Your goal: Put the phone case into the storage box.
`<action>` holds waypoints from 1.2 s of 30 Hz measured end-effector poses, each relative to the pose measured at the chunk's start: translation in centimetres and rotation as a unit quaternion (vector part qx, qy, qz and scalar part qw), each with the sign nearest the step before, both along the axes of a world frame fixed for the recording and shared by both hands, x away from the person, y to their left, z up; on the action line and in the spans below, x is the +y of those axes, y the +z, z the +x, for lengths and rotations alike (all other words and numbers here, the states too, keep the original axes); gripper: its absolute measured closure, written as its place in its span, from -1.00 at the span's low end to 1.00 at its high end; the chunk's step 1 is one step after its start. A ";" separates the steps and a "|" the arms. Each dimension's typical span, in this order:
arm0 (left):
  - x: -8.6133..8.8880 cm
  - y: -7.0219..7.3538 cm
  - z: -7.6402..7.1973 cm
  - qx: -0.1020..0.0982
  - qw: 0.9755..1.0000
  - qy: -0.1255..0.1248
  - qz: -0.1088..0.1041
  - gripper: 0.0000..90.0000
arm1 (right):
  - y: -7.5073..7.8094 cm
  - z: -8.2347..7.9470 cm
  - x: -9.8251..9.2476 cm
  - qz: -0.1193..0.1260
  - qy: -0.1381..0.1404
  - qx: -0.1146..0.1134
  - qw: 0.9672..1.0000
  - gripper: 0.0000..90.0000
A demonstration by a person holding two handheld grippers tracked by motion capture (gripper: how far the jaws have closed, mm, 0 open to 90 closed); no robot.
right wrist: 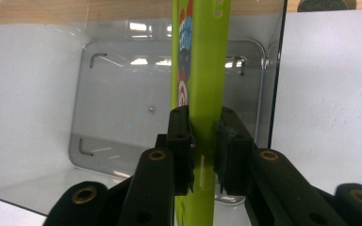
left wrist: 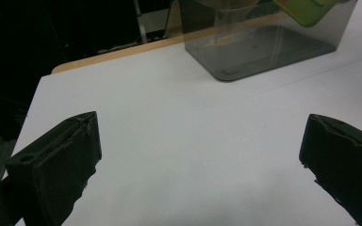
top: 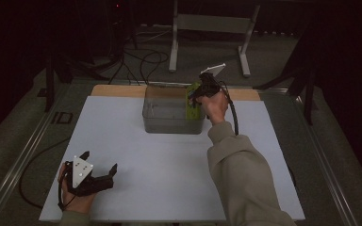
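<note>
**Green packet clamped over the clear bin**

Over at the far middle of the counter [top: 122, 141], the right tongs [top: 199, 94] are closed tight on a flat green packet [top: 193, 101], and that is the thing to watch. From the right gripper view, the packet [right wrist: 202, 94] stands on edge between the two black pads, one pad pressed on each face, with its printed end, a cartoon picture and a small target, running up and away from the tongs [right wrist: 202, 146]. A pair of punched holes sits at its top edge.

The packet hangs at the right end of a clear plastic bin [top: 167, 113], just inside the right wall, with the bin's floor [right wrist: 122, 108] plainly visible beyond it. Whether the packet's far end touches that floor I cannot tell. The hand holding these tongs sits at the bin's right-hand rim, sleeve reaching in from the near edge of the counter.

Down at the near left corner of the counter, the left tongs [top: 99, 162] lie low in the other hand, jaws spread wide with nothing between them. The left gripper view confirms it: bare white counter between the two pads [left wrist: 56, 160], and the bin [left wrist: 264, 47] well apart toward the far edge, the green packet [left wrist: 306, 9] peeking in at its top.
</note>
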State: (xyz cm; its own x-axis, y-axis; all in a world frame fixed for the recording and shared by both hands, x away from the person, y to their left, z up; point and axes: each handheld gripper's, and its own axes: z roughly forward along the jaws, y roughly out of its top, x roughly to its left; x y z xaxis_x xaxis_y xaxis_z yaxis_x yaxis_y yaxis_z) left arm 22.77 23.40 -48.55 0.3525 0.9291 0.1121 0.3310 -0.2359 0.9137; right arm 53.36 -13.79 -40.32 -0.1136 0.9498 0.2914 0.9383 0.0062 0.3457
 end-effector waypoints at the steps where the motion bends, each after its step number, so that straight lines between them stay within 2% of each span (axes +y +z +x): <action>1: 0.0 0.0 0.0 0.000 1.000 0.000 0.000 -0.99 | -0.1 0.0 0.0 0.000 0.000 0.002 1.000 0.73; 11: 0.1 0.0 0.0 0.001 1.000 0.000 0.001 -0.99 | -1.0 0.3 0.3 -0.011 0.000 0.012 1.000 0.73; 20: 0.0 0.0 0.0 0.001 1.000 -0.001 0.001 -0.99 | -2.3 0.5 0.2 -0.014 -0.002 0.030 0.999 0.73; 27: 0.0 0.0 0.0 0.001 1.000 -0.001 0.001 -0.99 | -2.7 0.6 0.3 -0.024 -0.002 0.037 0.999 0.72; 36: 0.0 -0.1 0.0 0.002 1.000 -0.001 0.001 -0.99 | -3.0 0.7 0.3 -0.023 -0.006 0.044 0.999 0.72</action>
State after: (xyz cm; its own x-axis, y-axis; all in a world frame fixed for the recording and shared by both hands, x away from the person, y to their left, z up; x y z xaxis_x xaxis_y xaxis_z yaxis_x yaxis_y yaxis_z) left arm 22.77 23.42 -48.60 0.3550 0.9280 0.1131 0.3335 -0.2387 0.9121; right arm 54.05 -13.44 -43.34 -0.0788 0.9635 0.2560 0.9652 0.0095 0.2612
